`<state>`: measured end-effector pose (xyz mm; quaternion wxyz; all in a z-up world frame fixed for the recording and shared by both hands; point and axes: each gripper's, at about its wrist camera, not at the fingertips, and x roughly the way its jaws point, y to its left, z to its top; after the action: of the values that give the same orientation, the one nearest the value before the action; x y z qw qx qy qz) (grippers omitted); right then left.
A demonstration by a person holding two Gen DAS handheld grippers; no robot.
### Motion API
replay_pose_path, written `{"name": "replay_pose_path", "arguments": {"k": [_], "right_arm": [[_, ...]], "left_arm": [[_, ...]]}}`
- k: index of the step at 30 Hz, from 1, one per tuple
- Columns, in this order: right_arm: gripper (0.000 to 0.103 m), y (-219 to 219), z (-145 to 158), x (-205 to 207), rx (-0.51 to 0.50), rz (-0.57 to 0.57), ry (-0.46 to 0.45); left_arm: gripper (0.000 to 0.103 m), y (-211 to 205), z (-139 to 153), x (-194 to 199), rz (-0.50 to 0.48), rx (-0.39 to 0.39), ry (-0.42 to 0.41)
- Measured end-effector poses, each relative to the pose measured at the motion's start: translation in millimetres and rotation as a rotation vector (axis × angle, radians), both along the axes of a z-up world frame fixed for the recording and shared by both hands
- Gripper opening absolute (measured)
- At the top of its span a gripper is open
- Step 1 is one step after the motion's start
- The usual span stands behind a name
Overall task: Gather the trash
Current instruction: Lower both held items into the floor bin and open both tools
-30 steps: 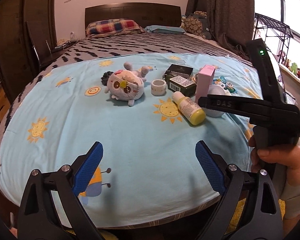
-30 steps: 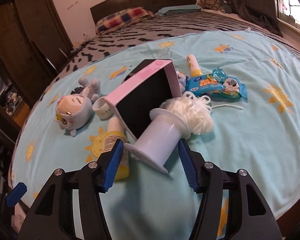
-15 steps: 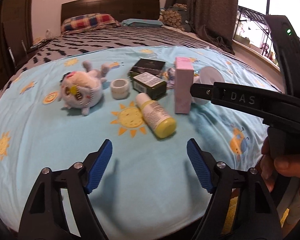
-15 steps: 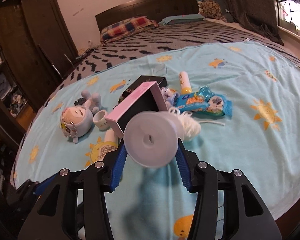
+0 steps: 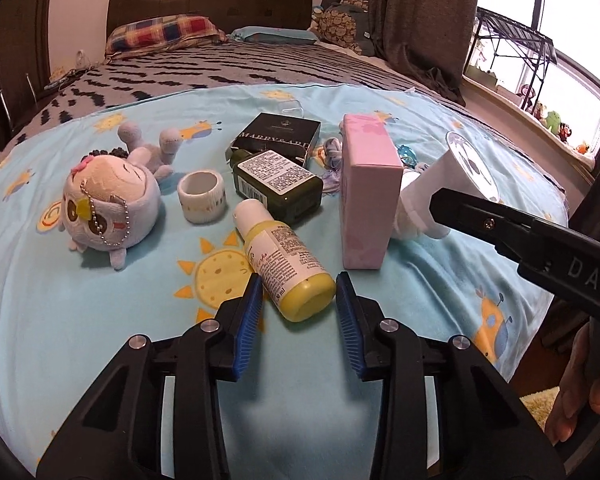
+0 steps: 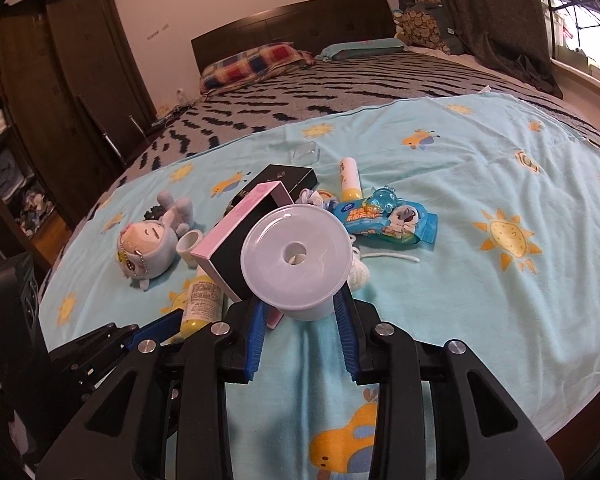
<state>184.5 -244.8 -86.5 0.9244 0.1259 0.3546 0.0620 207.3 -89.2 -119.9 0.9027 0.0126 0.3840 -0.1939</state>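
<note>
A yellow bottle [image 5: 284,252] with a white cap lies on the light blue sheet [image 5: 100,320]. My left gripper [image 5: 300,308] has its blue pads on either side of the bottle's base, and the jaws are closing. A thin gap still shows at the left pad. My right gripper [image 6: 300,312] is shut on the core of a white plastic spool [image 6: 296,256], and its jaws are still tightening. The spool is held off the bed with its round flange towards the camera. White yarn [image 6: 360,272] trails from the spool. In the left wrist view the spool [image 5: 432,184] sits at the right gripper's black finger [image 5: 480,216].
On the sheet lie a plush toy [image 5: 108,208], a small white ring [image 5: 201,196], a dark green bottle [image 5: 278,180], a black box [image 5: 280,136], a pink box [image 5: 366,184], a blue snack packet [image 6: 388,220] and a small yellow tube [image 6: 350,178]. The bed's near edge runs just below the grippers.
The left gripper moved forward up to the yellow bottle and its jaws narrowed around the base. The right gripper closed on the spool and lifted it off the sheet.
</note>
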Motion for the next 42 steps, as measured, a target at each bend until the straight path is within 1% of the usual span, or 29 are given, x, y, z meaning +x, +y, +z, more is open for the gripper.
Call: {"name": "replay_pose_path", "arguments": {"k": [5,14,21,27,32,36,39,40,42], "right_arm": [[0.033,1,8,-14,0.002,0.003,-0.022],[0.033,7,24,-57,-0.012,0.014,-0.051],[0.033,13,20,-98,-0.030,0.039,-0.032],[0.033,16,8,-130,-0.038,0.063,0.005],[0.033,14,-8,-153,-0.048,0.067,0.046],[0.033,14,-31,-167,-0.052,0.077,0.107],[0.033,13,-52,-174,-0.036,0.085,0.165],[0.033,14,-58,-174,-0.033,0.089,0.181],[0.033,15,-74,-173,-0.037,0.094,0.220]], "left_arm": [[0.033,6,9,-11,0.016,0.012,-0.026],[0.032,19,28,-64,0.011,0.035,-0.074],[0.032,30,39,-118,-0.015,0.029,-0.102],[0.032,37,37,-155,-0.041,0.010,-0.082],[0.032,40,22,-182,-0.067,-0.026,-0.016],[0.031,34,0,-196,-0.100,-0.024,0.046],[0.031,30,-24,-201,-0.115,-0.008,0.103],[0.031,30,-35,-200,-0.118,-0.005,0.133],[0.031,31,-52,-197,-0.118,-0.014,0.178]]}}
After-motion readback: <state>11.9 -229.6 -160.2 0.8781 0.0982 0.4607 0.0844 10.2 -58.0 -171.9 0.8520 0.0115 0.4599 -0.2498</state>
